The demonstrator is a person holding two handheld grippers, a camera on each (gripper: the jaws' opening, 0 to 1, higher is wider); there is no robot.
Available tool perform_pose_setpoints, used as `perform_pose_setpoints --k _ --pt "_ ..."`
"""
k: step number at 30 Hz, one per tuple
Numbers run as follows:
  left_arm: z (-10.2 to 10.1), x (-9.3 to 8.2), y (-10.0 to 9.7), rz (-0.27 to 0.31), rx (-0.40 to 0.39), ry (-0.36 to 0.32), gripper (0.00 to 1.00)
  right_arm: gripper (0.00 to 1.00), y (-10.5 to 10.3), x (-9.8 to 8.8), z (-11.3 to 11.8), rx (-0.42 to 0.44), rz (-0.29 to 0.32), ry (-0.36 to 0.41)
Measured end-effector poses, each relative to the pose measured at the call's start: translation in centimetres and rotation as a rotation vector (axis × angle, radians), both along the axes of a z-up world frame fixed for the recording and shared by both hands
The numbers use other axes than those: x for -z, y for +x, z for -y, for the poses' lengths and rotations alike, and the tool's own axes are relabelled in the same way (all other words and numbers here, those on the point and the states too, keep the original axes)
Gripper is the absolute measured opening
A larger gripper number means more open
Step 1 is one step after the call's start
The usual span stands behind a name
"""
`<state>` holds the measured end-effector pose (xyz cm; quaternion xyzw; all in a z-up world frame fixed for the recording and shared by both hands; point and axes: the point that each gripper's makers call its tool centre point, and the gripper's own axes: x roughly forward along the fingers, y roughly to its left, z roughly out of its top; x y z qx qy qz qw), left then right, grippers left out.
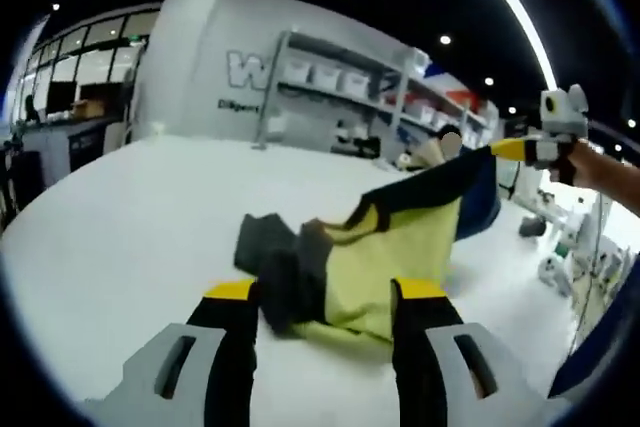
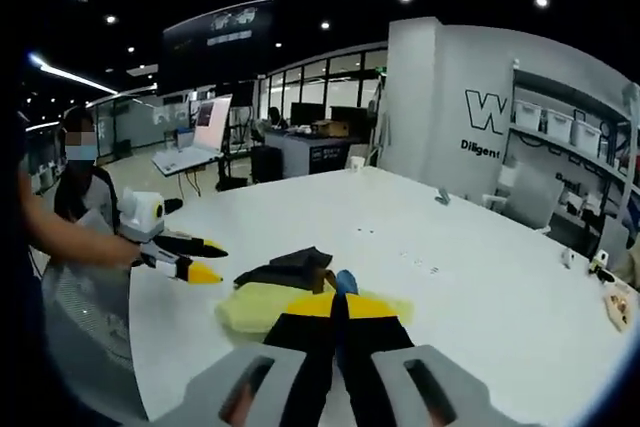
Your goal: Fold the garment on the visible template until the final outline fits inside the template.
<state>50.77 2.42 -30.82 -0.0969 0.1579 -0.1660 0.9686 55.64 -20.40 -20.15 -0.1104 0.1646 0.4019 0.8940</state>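
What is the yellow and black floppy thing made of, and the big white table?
The yellow and black garment looks like soft matte cloth: it crumples and drapes where the right gripper lifts it. The white table looks hard and smooth, perhaps laminate; it shows a faint sheen.

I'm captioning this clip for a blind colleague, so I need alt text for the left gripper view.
A yellow and dark garment lies crumpled on a white table, one corner lifted up to the right by the right gripper. The left gripper sits low in front, fingers apart on either side of the garment's near edge.
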Motion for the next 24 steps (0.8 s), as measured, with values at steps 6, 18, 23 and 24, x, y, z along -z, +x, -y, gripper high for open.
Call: perform_pose_setpoints --k 6,18,23,24 --pt "0.9 3.0 3.4 -0.063 0.029 0.146 0.28 0.0 -0.4 0.1 0.5 0.0 -0.01 0.027" --pt "0.8 4.4 4.3 -0.107 0.069 0.123 0.09 0.0 -0.4 0.3 1.1 0.026 -0.019 0.038" --pt "0.9 5.2 4.3 -0.136 0.077 0.113 0.04 0.0 -0.5 0.4 1.2 0.03 -0.02 0.037" --pt "1.0 5.3 4.2 -0.141 0.08 0.111 0.01 0.0 -0.5 0.5 1.2 0.03 -0.02 0.036"
